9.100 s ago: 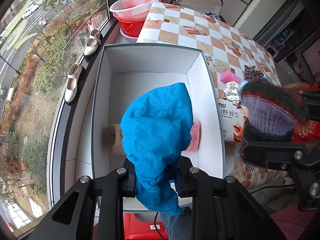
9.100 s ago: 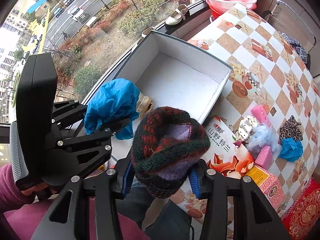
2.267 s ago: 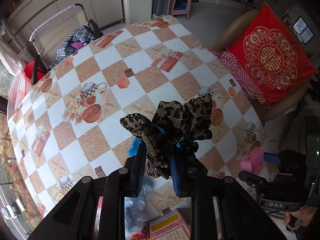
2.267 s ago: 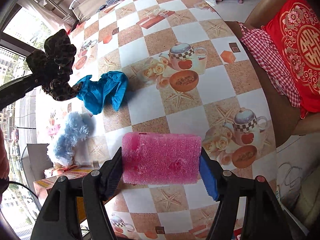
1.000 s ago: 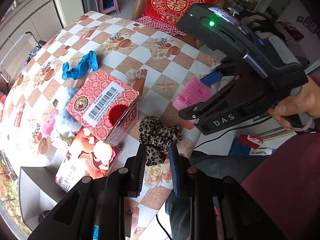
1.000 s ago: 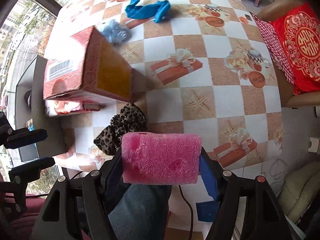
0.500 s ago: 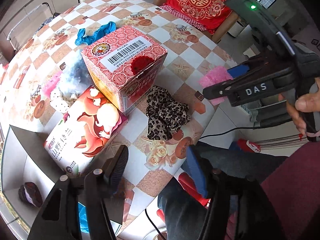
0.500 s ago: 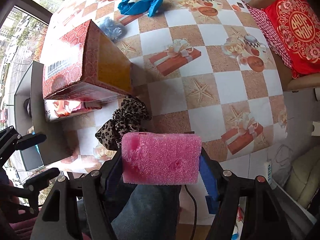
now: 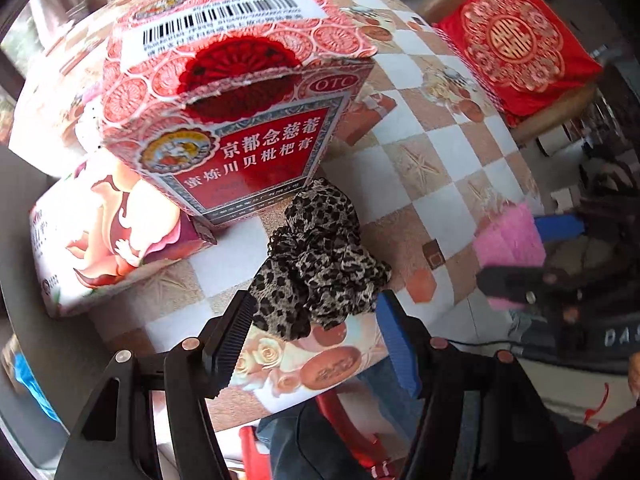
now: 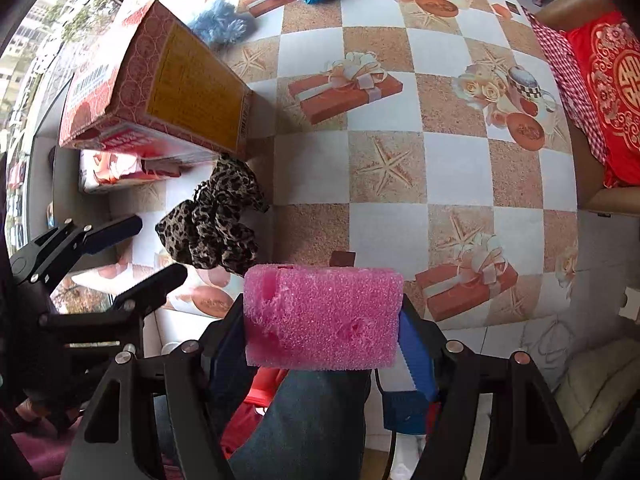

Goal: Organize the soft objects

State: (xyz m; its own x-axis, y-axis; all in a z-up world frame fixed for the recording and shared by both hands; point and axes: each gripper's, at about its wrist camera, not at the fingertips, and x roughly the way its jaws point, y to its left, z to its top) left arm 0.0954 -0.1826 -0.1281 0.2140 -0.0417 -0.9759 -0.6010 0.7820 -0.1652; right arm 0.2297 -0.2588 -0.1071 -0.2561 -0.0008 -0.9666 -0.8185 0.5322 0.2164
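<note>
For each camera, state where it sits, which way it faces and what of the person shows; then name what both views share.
Left wrist: on the left gripper, facing steeply down at the leopard scrunchie between open jaws; jeans below.
Right wrist: on the right gripper, facing down over the table edge, clamping the pink sponge; jeans below.
Shared: scrunchie, sponge, red medicine box, each other's gripper.

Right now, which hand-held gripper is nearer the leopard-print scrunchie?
Left. The left hand-held gripper straddles the scrunchie, jaws open; the right hand-held gripper sits off to one side, clamping a pink sponge.

Checkered tablecloth point(image 10: 460, 168), red cushion point(image 10: 608, 80) on chair, window point(image 10: 48, 32) daylight
</note>
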